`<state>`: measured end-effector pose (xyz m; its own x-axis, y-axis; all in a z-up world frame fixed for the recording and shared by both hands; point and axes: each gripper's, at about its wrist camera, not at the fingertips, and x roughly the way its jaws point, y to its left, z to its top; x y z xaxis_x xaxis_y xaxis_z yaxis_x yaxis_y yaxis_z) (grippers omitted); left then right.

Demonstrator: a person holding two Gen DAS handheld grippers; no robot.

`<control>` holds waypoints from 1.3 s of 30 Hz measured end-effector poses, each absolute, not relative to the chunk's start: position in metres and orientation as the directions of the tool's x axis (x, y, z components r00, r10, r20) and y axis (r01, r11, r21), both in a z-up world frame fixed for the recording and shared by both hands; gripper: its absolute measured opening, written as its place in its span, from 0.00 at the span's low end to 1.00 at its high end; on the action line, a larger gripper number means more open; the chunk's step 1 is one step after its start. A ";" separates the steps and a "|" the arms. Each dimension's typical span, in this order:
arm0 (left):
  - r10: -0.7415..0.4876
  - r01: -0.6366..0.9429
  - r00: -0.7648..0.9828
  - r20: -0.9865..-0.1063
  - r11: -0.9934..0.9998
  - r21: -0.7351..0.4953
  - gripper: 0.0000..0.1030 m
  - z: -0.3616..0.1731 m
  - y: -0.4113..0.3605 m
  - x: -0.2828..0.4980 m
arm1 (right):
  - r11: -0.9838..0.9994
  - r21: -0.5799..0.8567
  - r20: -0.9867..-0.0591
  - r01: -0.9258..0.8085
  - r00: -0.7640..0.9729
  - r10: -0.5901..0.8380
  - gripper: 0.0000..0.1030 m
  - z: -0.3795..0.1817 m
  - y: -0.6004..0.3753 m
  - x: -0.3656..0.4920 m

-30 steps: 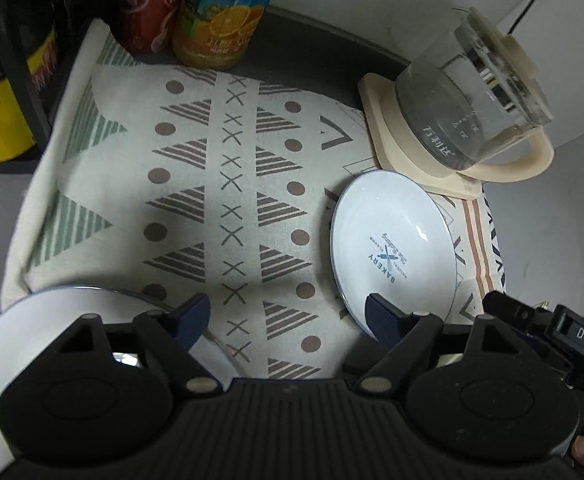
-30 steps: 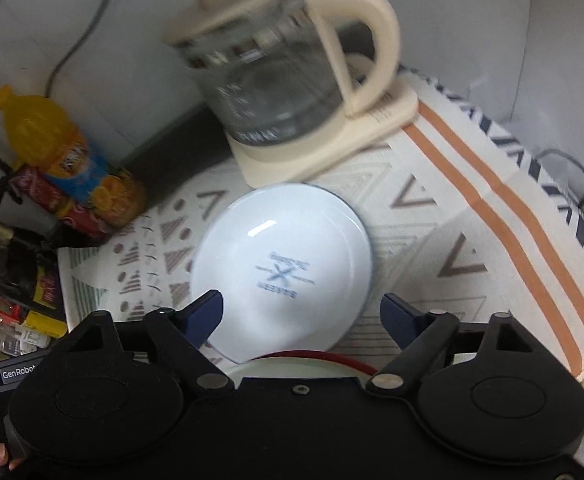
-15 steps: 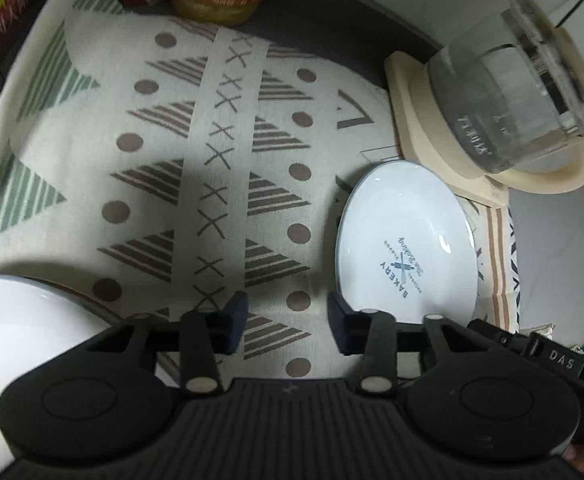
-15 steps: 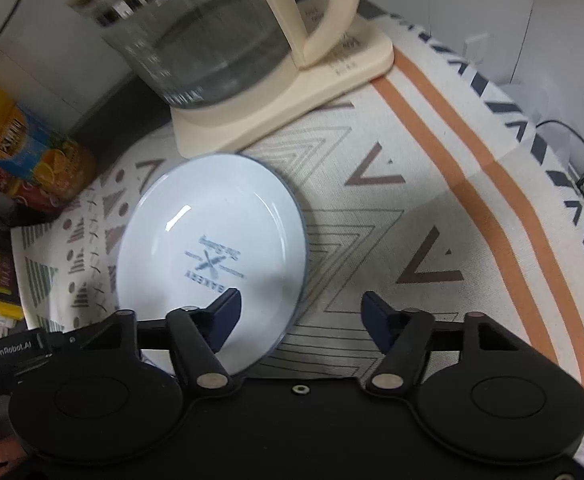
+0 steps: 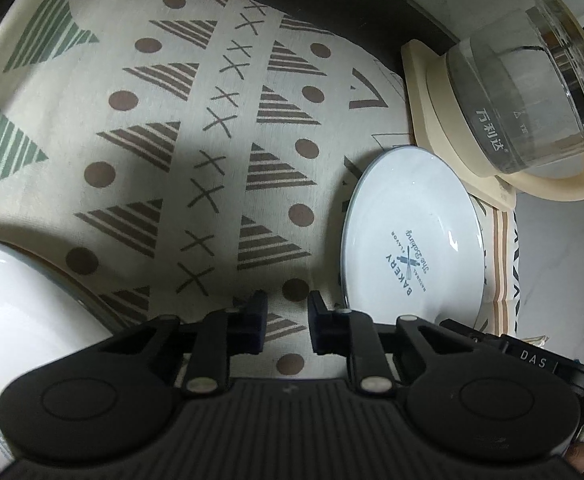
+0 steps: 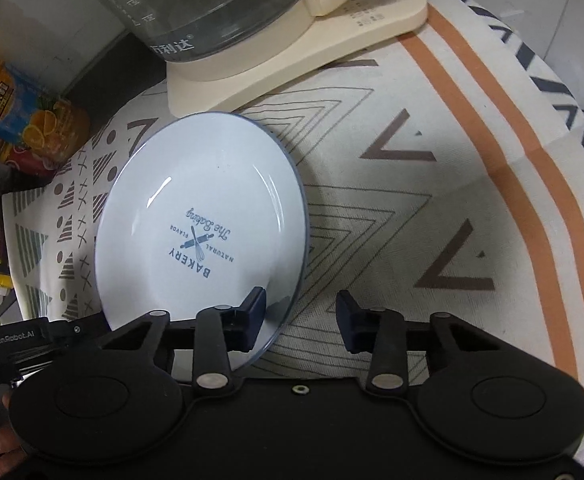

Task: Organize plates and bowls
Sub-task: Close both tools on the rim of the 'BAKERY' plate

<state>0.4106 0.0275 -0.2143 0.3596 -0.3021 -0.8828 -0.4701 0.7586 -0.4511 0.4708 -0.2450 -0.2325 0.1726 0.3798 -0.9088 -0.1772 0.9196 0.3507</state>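
Note:
A white plate with blue "BAKERY" print (image 5: 412, 240) lies flat on the patterned cloth (image 5: 196, 152); it also shows in the right wrist view (image 6: 200, 216). My left gripper (image 5: 286, 326) is nearly closed with a narrow gap and holds nothing, just left of the plate. A white bowl or plate (image 5: 16, 320) sits at its lower left. My right gripper (image 6: 300, 320) is open; its left finger (image 6: 248, 320) is over the plate's near rim and its right finger over bare cloth.
A glass kettle on a cream base (image 5: 524, 92) stands right behind the plate, and shows in the right wrist view (image 6: 228, 12). Juice bottle (image 6: 24, 120) and cans stand at the back left. The cloth (image 6: 452, 200) has orange stripes on the right.
Both grippers have moved forward and lower toward the cloth and plate. The left gripper's fingers have closed from wide open to a narrow gap. The right gripper's fingers narrowed slightly.

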 end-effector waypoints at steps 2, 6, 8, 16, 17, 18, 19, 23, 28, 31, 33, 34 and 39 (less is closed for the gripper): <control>-0.307 -0.465 0.362 -0.880 0.759 -0.456 0.18 -0.214 0.026 0.411 | 0.912 0.365 -0.904 -0.185 0.164 0.395 0.33 -0.234 -0.246 0.472; -0.334 -0.452 0.372 -0.866 0.750 -0.483 0.13 -0.216 0.024 0.412 | 0.893 0.405 -0.886 -0.194 0.158 0.436 0.17 -0.235 -0.248 0.475; -0.348 -0.448 0.374 -0.859 0.743 -0.496 0.12 -0.218 0.021 0.414 | 0.896 0.388 -0.890 -0.216 0.163 0.425 0.16 -0.233 -0.243 0.474; -0.381 -0.397 0.384 -0.841 0.754 -0.523 0.00 -0.214 0.009 0.414 | 0.876 0.397 -0.864 -0.276 0.211 0.458 0.14 -0.217 -0.234 0.467; -0.385 -0.389 0.388 -0.837 0.755 -0.528 0.00 -0.213 0.008 0.414 | 0.871 0.402 -0.858 -0.283 0.215 0.466 0.13 -0.214 -0.233 0.467; -0.385 -0.386 0.390 -0.836 0.756 -0.528 0.00 -0.212 0.007 0.414 | 0.868 0.402 -0.855 -0.291 0.220 0.470 0.13 -0.212 -0.231 0.466; -0.383 -0.388 0.388 -0.838 0.757 -0.526 0.00 -0.212 0.006 0.414 | 0.870 0.395 -0.856 -0.295 0.226 0.465 0.13 -0.210 -0.229 0.465; -0.369 -0.451 0.379 -0.849 0.727 -0.518 0.00 -0.220 0.015 0.413 | 0.880 0.392 -0.859 -0.268 0.235 0.454 0.12 -0.213 -0.230 0.465; -0.311 -0.488 0.398 -0.863 0.725 -0.486 0.00 -0.219 0.029 0.414 | 0.884 0.395 -0.855 -0.250 0.252 0.453 0.11 -0.211 -0.234 0.463; -0.300 -0.485 0.413 -0.860 0.727 -0.486 0.00 -0.221 0.031 0.420 | 0.887 0.395 -0.857 -0.241 0.251 0.450 0.10 -0.213 -0.234 0.464; -0.299 -0.478 0.419 -0.857 0.730 -0.488 0.00 -0.221 0.030 0.424 | 0.888 0.396 -0.858 -0.234 0.249 0.448 0.10 -0.215 -0.235 0.464; -0.301 -0.477 0.420 -0.856 0.730 -0.490 0.00 -0.221 0.029 0.426 | 0.888 0.399 -0.858 -0.230 0.247 0.450 0.10 -0.216 -0.236 0.465; -0.303 -0.478 0.419 -0.856 0.728 -0.491 0.00 -0.218 0.024 0.431 | 0.888 0.401 -0.859 -0.223 0.245 0.449 0.10 -0.217 -0.239 0.468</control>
<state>0.4312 0.0243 -0.2176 0.4187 -0.3030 -0.8561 -0.4778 0.7282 -0.4914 0.4677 -0.2388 -0.2173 0.2445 0.4493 -0.8592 -0.2234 0.8884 0.4010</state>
